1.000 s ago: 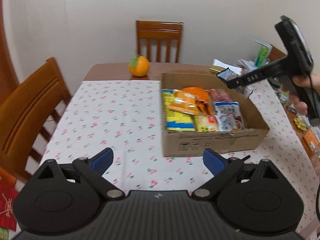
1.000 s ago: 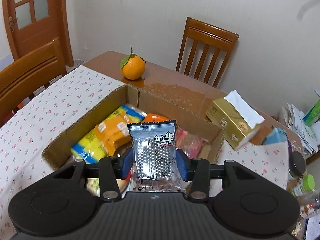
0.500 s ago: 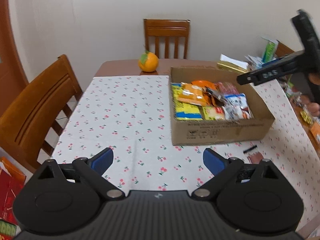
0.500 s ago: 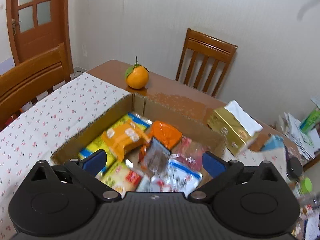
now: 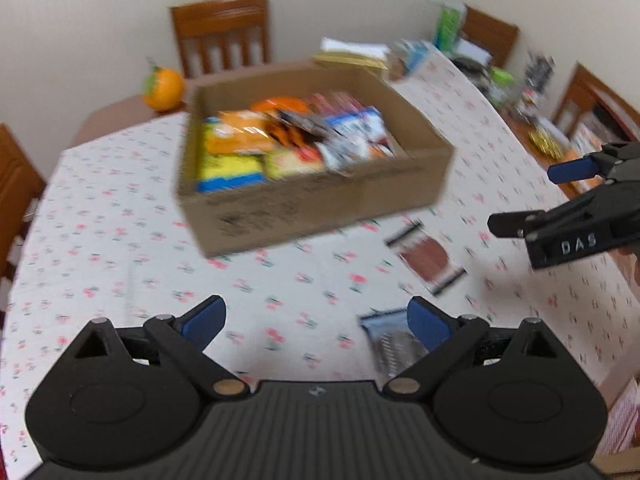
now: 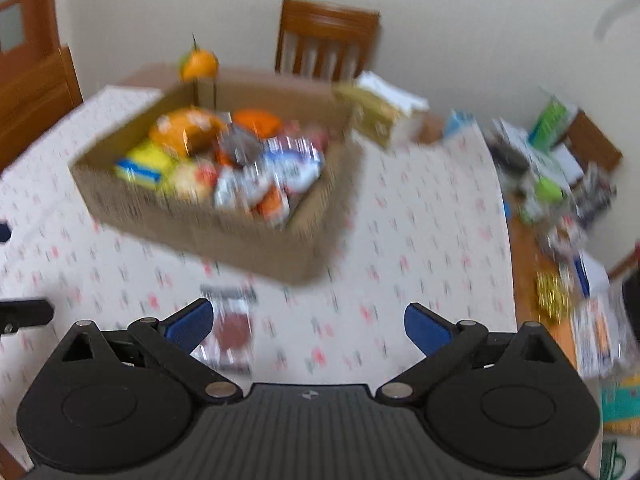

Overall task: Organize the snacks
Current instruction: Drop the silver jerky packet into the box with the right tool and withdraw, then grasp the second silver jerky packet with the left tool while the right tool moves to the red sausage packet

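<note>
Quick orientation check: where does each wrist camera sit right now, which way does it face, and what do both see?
Left wrist: on the left gripper, above the table's near edge, facing the box; open jaws below, right gripper at right.
Right wrist: on the right gripper, facing the box from its right; open jaws show.
Shared: box, orange, brown packet, far chair.
</note>
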Available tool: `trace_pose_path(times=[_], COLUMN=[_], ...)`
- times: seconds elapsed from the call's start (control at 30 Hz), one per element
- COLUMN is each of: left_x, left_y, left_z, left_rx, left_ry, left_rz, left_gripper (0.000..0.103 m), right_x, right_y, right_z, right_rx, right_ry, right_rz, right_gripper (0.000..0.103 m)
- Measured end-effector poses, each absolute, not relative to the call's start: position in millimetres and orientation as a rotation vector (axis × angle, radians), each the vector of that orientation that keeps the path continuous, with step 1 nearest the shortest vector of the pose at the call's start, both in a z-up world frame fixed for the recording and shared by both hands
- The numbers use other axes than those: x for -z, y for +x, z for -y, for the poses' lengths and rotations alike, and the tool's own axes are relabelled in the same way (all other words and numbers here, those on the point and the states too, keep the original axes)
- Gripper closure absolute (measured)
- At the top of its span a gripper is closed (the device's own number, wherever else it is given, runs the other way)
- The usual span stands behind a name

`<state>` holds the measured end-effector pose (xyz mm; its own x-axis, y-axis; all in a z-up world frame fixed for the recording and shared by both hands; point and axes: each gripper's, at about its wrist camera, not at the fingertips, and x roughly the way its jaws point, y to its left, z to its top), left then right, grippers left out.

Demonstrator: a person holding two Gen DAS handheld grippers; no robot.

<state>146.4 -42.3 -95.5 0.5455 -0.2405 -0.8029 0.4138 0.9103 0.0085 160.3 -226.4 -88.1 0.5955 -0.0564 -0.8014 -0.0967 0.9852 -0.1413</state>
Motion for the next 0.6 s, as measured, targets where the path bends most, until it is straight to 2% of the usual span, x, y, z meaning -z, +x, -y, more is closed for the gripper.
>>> trace_pose_path(times=[0.3, 0.6], left_x=[135, 156], left_y=[137, 132], left_z=[83, 92], left_rx=[0.436, 0.386], left_ry=[0.274, 0.248], left_rz=[-1.003, -1.052], left_gripper=[0.006, 0.006], right_x=[111, 118], right_y=[125, 126], right_z=[247, 262], right_rx=[0.007, -0.012], right_ry=[-0.202, -0.2], right_rz=[-0.994, -1.013], right_gripper=[0.0, 0.0])
